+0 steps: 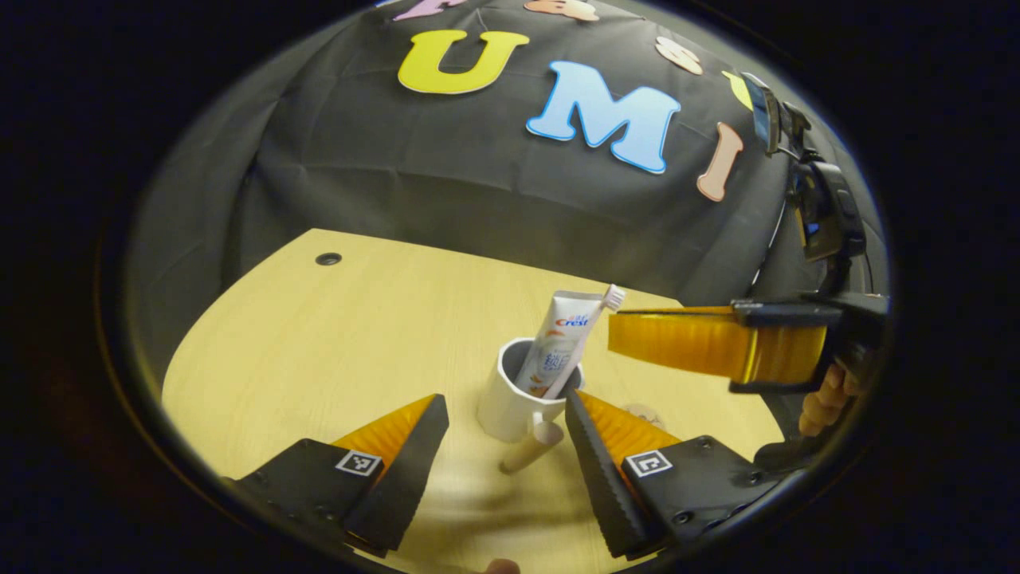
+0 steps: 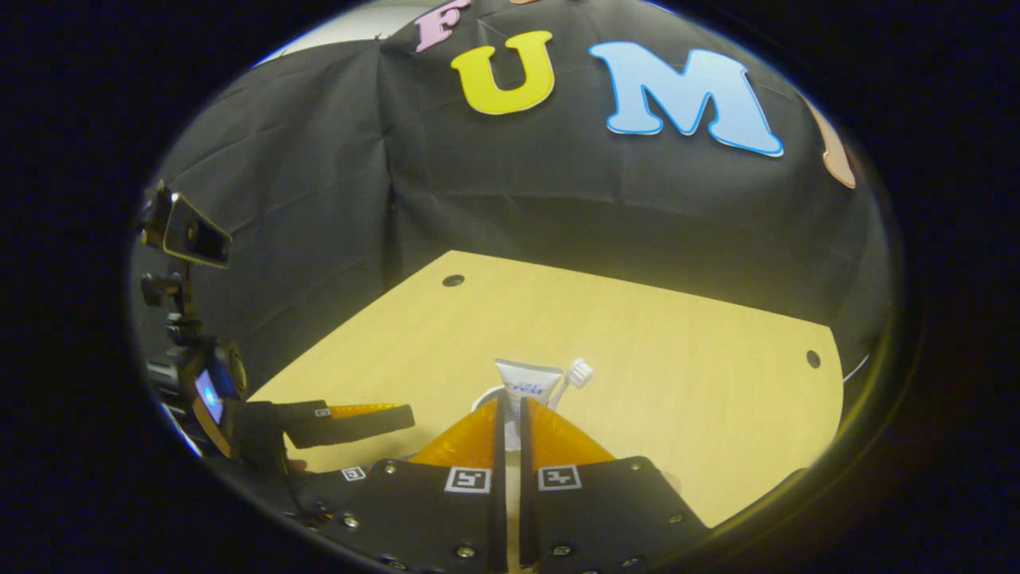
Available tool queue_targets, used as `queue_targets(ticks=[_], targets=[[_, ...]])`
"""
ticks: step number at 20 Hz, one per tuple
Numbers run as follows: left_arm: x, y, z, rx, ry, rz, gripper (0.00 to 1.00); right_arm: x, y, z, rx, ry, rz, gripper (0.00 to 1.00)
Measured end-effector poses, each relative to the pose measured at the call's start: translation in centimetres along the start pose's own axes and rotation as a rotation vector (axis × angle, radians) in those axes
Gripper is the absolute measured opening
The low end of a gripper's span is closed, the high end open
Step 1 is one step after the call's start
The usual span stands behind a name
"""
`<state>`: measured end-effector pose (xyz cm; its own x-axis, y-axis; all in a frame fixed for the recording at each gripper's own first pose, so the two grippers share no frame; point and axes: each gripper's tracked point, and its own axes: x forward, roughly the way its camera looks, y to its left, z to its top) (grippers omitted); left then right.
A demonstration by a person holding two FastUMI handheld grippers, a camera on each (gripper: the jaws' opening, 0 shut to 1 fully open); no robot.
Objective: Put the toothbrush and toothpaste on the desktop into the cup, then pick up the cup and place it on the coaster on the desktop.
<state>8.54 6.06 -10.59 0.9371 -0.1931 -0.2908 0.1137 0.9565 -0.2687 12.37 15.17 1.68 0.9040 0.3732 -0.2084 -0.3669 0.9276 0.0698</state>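
Between the spread left claw (image 1: 506, 434) stands the cup (image 1: 510, 402); right claw (image 2: 510, 422) nearly pressed together, seemingly gripping nothing.

A: What colours are showing on the bench (image 1: 335, 335)?
B: It's showing pale yellow wood grain with dark round holes. The cup (image 1: 510, 406) is looking plain white.
A: And inside it?
B: The toothpaste (image 1: 558, 343) is showing white with red and blue lettering and an orange patch low down; the toothbrush (image 1: 612, 296) head is showing white bristles. The wall (image 2: 558, 207) is hanging black.
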Motion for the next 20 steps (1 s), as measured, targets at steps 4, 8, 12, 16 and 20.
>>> queue_targets(ticks=[4, 8, 12, 16, 20], targets=[[0.9, -0.5, -1.0, 0.003, 0.051, -0.001, 0.95, -1.8, -1.9, 0.2, 0.023, -0.021, -0.059, 0.07], [1.9, -1.4, -1.4, 0.034, 0.095, -0.001, 0.95, -3.5, -3.6, -0.1, 0.032, -0.033, -0.094, 0.18], [2.8, -1.7, -2.4, 0.066, 0.162, 0.005, 1.0, -5.1, -5.6, -0.1, -0.016, -0.058, -0.163, 0.56], [4.0, -1.9, -2.8, 0.086, 0.215, 0.014, 0.96, -6.8, -7.3, -0.3, 0.001, -0.077, -0.214, 0.67], [5.1, -1.6, -3.3, 0.116, 0.285, 0.031, 0.9, -8.1, -9.2, -0.7, 0.056, -0.072, -0.246, 0.67]])
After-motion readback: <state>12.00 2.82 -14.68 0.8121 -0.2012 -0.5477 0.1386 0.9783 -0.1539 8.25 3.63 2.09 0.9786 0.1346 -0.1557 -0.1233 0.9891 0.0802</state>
